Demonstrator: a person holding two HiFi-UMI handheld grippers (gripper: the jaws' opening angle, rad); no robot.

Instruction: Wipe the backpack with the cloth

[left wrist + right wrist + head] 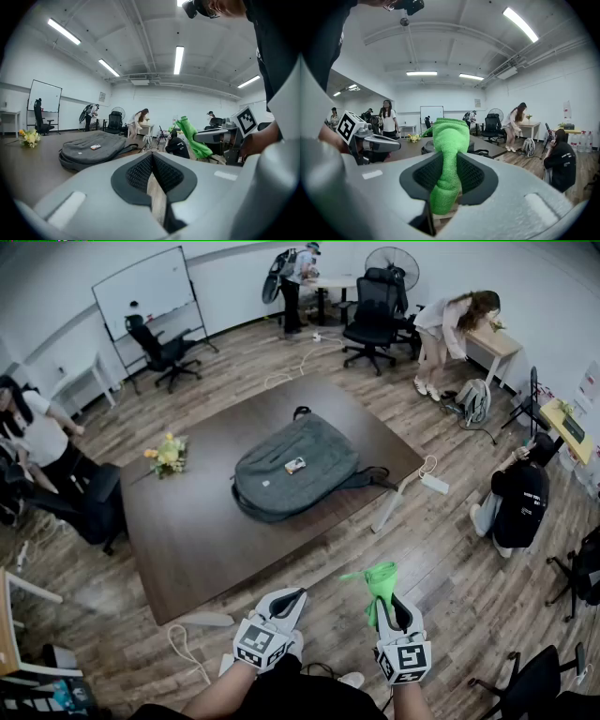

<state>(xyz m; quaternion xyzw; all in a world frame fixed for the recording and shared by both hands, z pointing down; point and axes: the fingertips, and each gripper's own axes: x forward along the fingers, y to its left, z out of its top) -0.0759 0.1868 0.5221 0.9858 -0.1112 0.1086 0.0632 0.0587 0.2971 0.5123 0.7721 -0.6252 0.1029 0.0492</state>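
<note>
Both closed, right gripper (393,602) clenching cloth (379,578), left gripper (288,597) empty, backpack (277,482) plainest overhead.

Bright green cloth (449,140): fuzzy terry pile. Grey backpack (295,465): matt woven fabric. Dark brown table (187,531): smooth matt wood. Plank floor (459,568): wood grain. Left gripper (152,157): matt grey plastic, black ribbed pads (138,173).
</note>
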